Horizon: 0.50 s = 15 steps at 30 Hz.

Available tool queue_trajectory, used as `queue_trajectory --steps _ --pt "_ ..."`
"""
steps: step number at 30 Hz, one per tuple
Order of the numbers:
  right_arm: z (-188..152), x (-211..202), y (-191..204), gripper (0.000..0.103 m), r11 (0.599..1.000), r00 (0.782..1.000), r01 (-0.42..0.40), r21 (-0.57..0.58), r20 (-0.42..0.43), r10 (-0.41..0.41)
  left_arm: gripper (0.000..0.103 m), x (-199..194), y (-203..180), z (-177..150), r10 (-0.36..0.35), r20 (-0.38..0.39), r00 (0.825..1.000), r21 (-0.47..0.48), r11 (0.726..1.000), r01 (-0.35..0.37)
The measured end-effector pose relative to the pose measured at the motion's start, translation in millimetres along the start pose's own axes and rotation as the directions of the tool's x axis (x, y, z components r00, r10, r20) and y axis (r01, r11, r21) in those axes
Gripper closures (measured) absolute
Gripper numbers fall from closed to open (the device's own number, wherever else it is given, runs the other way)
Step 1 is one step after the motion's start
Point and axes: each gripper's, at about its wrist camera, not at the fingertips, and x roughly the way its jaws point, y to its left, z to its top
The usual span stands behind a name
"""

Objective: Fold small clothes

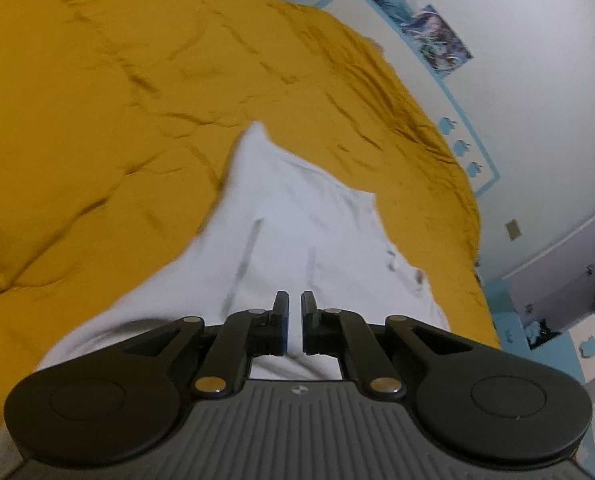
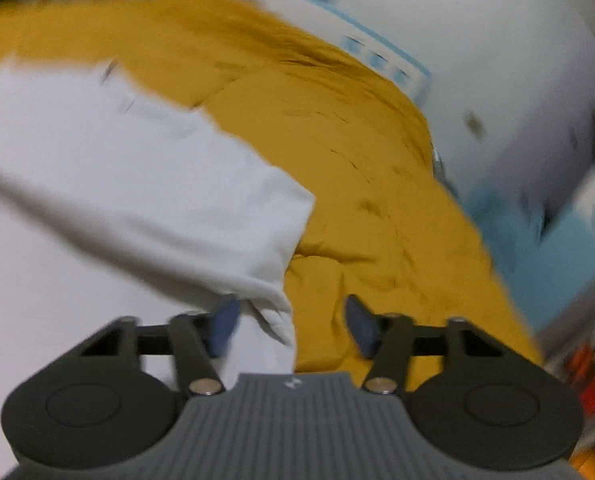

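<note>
Currently on the bed: one item of small clothing, two tongs, stock as follows.

Item 1. White garment [image 1: 293,216], soft knit, lying on the mustard quilt [image 1: 117,92]. Left wrist view: it fills the lower centre of the frame and tapers to a raised peak near the middle. Right wrist view: it takes the left half of the frame, one hemmed corner [image 2: 273,308] drooping to lower centre. Whether it is a shirt or something else I cannot tell; a few dark marks show on it, too blurred to read.

Item 2. My left tongs [image 1: 294,322], lower centre of their own view. Jaws drawn narrow, a thin slit showing between the blue pads. White cloth lies directly under and ahead of them; a pinch on a thin layer seems likely, as the fabric pulls up toward them, but the contact itself is not visible. Judged purpose: to anchor one edge so the piece stays taut for folding.

Item 3. My right tongs [image 2: 293,326], lower centre of their view, jaws at a middling gap. The hemmed corner hangs between the pads, close by the left pad [image 2: 223,330]; the right pad [image 2: 361,332] stands clear over quilt. Not pinched yet. Judged purpose: to take the second corner, so both edges can travel together.

Item 4. White wall with blue border [image 1: 469,148], upper right. Background only.

Note: right view is heavily smeared; detail there is approximate.
</note>
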Motion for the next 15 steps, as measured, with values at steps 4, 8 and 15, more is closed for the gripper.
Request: queue_trajectory --steps 4,8,15 --pt "-1 21 3 0.067 0.999 0.999 -0.002 -0.047 -0.037 0.001 0.084 11 -19 4 -0.026 -0.024 0.999 0.058 0.998 0.027" --pt "-3 37 -2 0.101 0.999 0.996 -0.051 -0.02 -0.081 0.049 0.072 33 -29 5 0.0 -0.081 0.997 0.101 0.995 0.009" --pt "-23 20 -4 0.103 0.995 0.989 -0.091 -0.03 -0.117 0.087 0.058 45 -27 -4 0.078 -0.104 0.991 0.148 0.987 -0.062"
